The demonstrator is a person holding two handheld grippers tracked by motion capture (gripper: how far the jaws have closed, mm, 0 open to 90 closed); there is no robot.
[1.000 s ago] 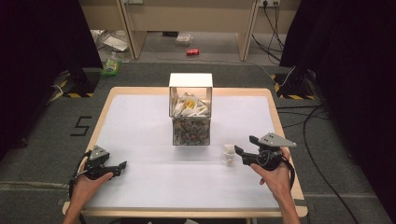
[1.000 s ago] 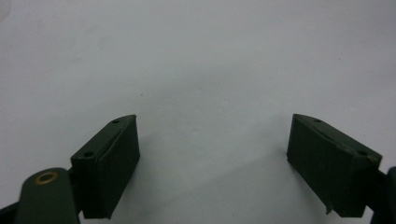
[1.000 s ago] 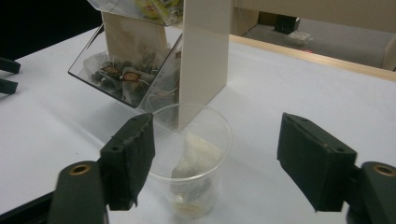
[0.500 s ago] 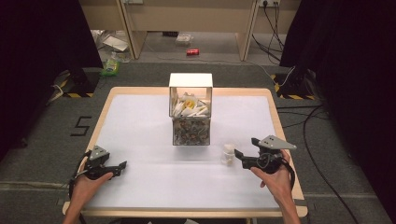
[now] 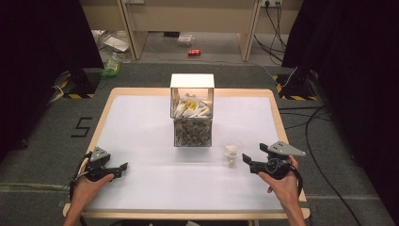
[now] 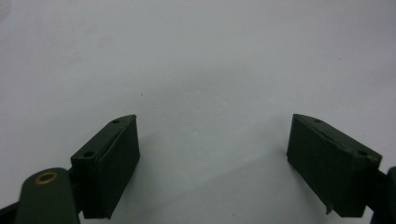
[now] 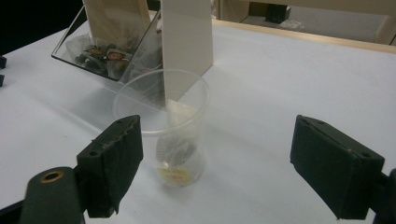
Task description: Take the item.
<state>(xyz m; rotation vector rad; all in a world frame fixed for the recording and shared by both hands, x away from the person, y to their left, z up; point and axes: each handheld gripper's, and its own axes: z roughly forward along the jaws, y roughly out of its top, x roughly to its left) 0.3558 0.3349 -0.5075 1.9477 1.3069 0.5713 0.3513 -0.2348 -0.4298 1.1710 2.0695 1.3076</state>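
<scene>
On the white counter (image 5: 141, 127), a clear plastic cup (image 7: 164, 125) holding a tea bag stands upright just ahead of the right gripper (image 5: 251, 161), whose empty jaws have just opened wide, while the left gripper (image 5: 120, 168), also wide, rests well apart.

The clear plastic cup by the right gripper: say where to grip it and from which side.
Grip the clear plastic cup across its upper wall, coming level from the right gripper's side. It stands upright, the teabag sits low, and the open jaws look wider than the cup.
</scene>
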